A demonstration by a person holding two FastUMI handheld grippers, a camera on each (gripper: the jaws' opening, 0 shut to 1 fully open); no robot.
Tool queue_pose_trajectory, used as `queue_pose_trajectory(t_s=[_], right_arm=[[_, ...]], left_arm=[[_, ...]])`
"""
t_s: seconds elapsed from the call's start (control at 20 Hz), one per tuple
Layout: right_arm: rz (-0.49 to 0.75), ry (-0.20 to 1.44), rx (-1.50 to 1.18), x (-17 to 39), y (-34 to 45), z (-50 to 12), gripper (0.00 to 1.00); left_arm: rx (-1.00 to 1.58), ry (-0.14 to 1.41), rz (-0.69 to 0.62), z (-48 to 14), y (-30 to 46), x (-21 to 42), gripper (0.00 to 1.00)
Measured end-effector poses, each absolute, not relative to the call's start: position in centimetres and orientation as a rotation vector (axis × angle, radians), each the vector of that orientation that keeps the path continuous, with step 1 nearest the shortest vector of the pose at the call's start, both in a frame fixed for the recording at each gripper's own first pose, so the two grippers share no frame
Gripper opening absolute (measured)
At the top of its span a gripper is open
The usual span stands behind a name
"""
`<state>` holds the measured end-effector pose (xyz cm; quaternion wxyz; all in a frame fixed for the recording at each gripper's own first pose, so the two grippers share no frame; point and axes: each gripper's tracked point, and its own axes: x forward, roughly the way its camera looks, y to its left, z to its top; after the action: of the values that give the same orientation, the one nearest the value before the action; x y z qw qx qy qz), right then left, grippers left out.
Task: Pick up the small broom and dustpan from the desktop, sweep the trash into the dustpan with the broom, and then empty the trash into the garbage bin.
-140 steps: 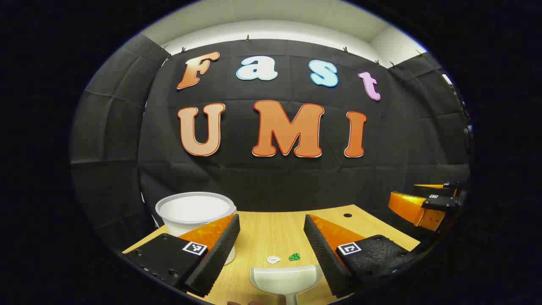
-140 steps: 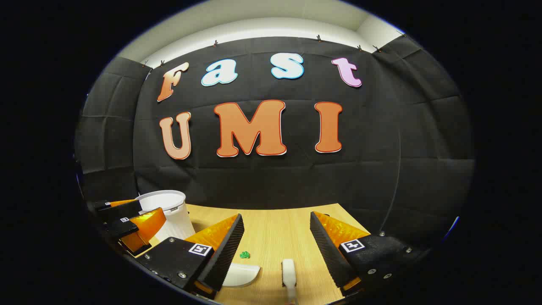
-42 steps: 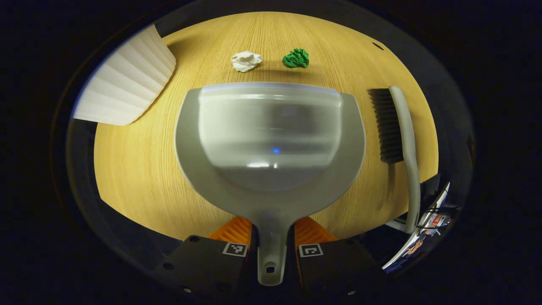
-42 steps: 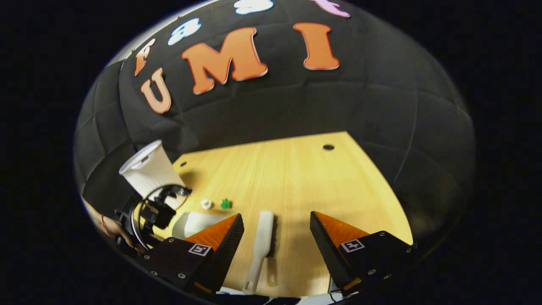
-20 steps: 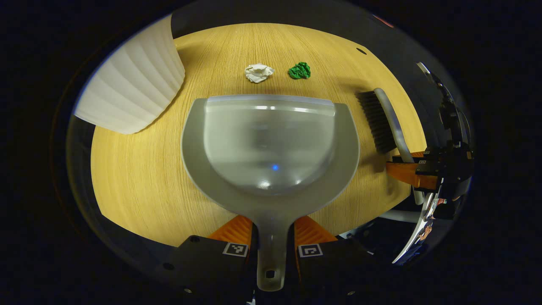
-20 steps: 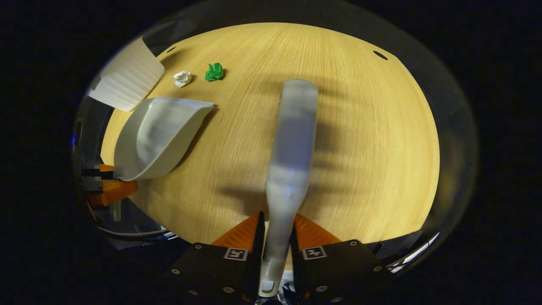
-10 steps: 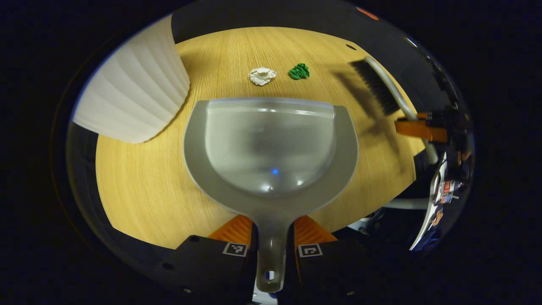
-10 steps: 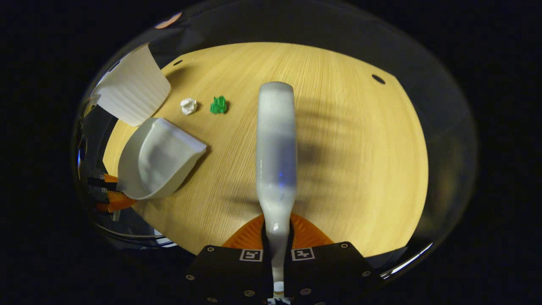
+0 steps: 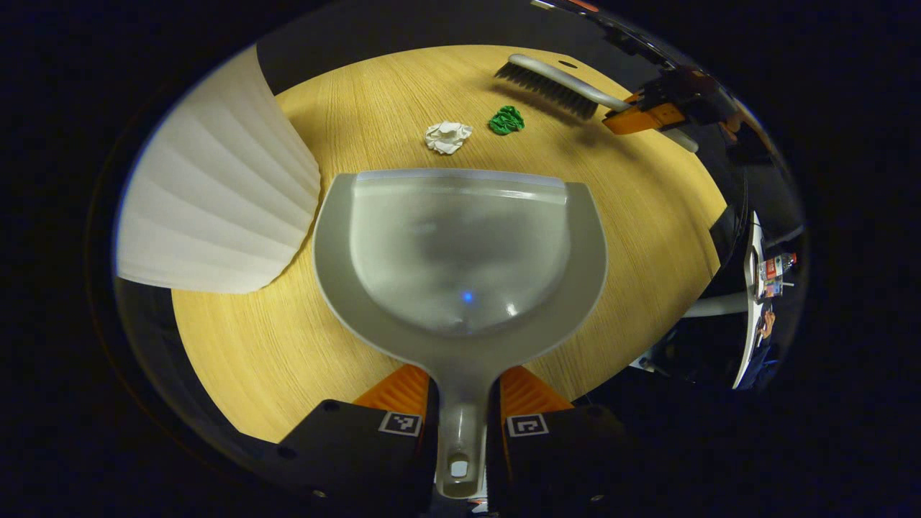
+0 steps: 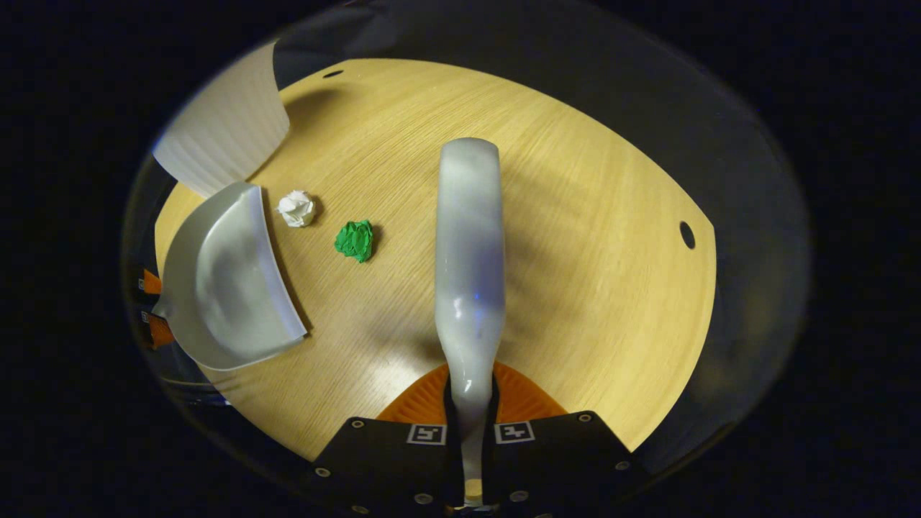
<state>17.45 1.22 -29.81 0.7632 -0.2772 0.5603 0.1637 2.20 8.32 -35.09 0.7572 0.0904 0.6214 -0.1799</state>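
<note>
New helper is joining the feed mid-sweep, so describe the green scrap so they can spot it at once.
Start at the big white bin at the table's left, then the grey dustpan beside it. Just beyond the dustpan's front lip lie two crumpled scraps side by side, with the broom behind them. The green scrap is the right one, nearer the broom; its neighbour is white.

Wooden desktop (image 10: 575, 237): white paper wad (image 10: 296, 208), green wad (image 10: 355, 239), ribbed white bin (image 9: 216, 194).

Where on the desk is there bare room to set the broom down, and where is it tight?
Bare wood lies right of the broom, out to the small hole, and along the near edge of the desk. It is crowded on the left, where the bin, dustpan, white wad and green wad sit close together.
</note>
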Motion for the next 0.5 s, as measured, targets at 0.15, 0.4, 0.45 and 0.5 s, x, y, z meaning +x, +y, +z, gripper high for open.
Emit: queue_pose_trajectory(t_s=[0.15,0.4,0.45,0.5], right_arm=[[0.424,1.25,-0.773,18.7,2.8,-30.8,0.1],[0.613,1.252,-0.902,15.8,7.5,-30.3,0.1],[0.643,1.258,-0.929,15.1,8.1,-30.4,0.1],[0.674,1.263,-0.935,14.4,8.8,-30.2,0.1]], left_arm=[[0.22,1.366,-0.403,-35.4,8.6,2.5,0.29],[0.246,1.356,-0.428,-35.0,8.5,3.1,0.28],[0.248,1.355,-0.43,-34.9,8.6,3.0,0.28],[0.248,1.353,-0.431,-34.8,8.6,2.9,0.28]])
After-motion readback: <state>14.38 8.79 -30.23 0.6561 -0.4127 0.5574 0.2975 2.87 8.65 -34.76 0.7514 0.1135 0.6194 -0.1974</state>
